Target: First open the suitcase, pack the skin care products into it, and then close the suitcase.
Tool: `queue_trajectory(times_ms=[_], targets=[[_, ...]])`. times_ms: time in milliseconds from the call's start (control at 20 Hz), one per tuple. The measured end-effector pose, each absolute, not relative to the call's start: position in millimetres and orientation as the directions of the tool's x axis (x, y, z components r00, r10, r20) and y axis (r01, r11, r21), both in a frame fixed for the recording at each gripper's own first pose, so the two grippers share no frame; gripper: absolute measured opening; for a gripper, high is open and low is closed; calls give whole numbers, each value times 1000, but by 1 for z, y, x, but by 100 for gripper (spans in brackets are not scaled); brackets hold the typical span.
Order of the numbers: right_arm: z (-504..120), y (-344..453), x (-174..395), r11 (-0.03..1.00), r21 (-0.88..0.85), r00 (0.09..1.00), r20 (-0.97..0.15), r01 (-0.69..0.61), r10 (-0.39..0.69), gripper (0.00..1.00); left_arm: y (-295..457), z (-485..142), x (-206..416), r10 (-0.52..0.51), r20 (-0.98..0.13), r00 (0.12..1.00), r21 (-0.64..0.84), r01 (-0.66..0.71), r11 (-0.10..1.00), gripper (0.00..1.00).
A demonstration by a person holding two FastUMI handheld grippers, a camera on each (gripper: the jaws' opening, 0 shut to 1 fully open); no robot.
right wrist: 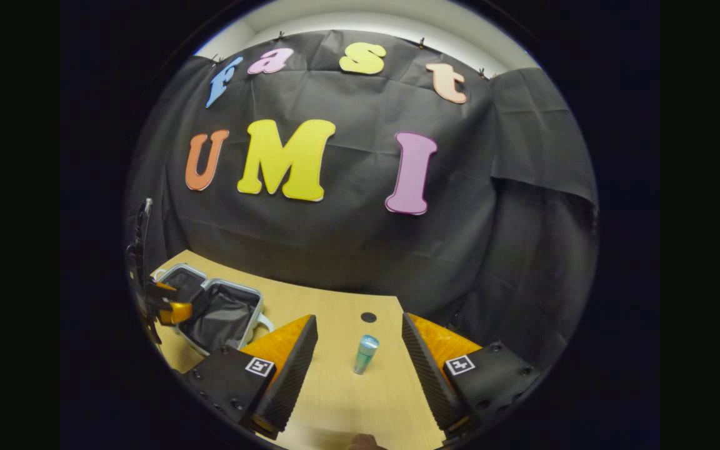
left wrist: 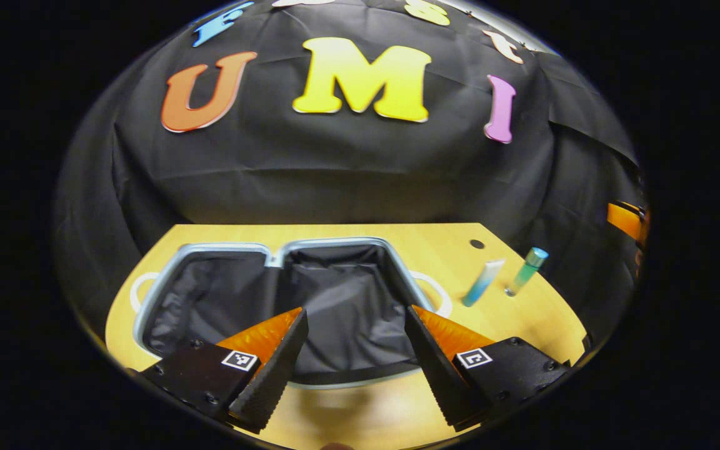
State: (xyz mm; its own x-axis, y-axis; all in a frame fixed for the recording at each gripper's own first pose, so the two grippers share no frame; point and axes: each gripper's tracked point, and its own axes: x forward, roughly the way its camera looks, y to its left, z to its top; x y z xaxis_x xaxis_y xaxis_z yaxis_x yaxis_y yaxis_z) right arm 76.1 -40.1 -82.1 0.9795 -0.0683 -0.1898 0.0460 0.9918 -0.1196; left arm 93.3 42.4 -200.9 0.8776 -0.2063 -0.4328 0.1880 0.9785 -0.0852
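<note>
The suitcase (left wrist: pixel 329 240) lies open on the wooden table (left wrist: pixel 541 319), both black-lined halves facing up and empty. My left gripper (left wrist: pixel 355 311) hovers open over its near edge, nothing between the fingers. To the right of the case lie a white-and-blue tube (left wrist: pixel 484 282) and a teal bottle (left wrist: pixel 526 271) with a blue cap. In the right gripper view the teal bottle (right wrist: pixel 365 354) lies on the table ahead, in line with the gap of my open right gripper (right wrist: pixel 359 319), which is apart from it. The suitcase (right wrist: pixel 235 286) sits far left there.
A small dark hole (left wrist: pixel 477 244) marks the table behind the products. White handles (left wrist: pixel 435 290) stick out at the case's sides. The left gripper (right wrist: pixel 169 306) hangs over the case in the right gripper view. The right gripper's orange part (left wrist: pixel 625 220) shows far right. Black cloth backs the table.
</note>
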Motion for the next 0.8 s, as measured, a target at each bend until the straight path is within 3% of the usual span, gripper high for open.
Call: queue_trajectory(times_ms=[500, 800], targets=[[-134, -101, 92, 989, -149, 959, -282, -9, -34, 81, -133, -257, 104, -363, -518, 775, -92, 371, 924, 99], [-166, -137, 103, 985, -173, 938, -345, -27, -35, 81, -188, -308, 148, -347, -573, 743, -95, 360, 928, 96]])
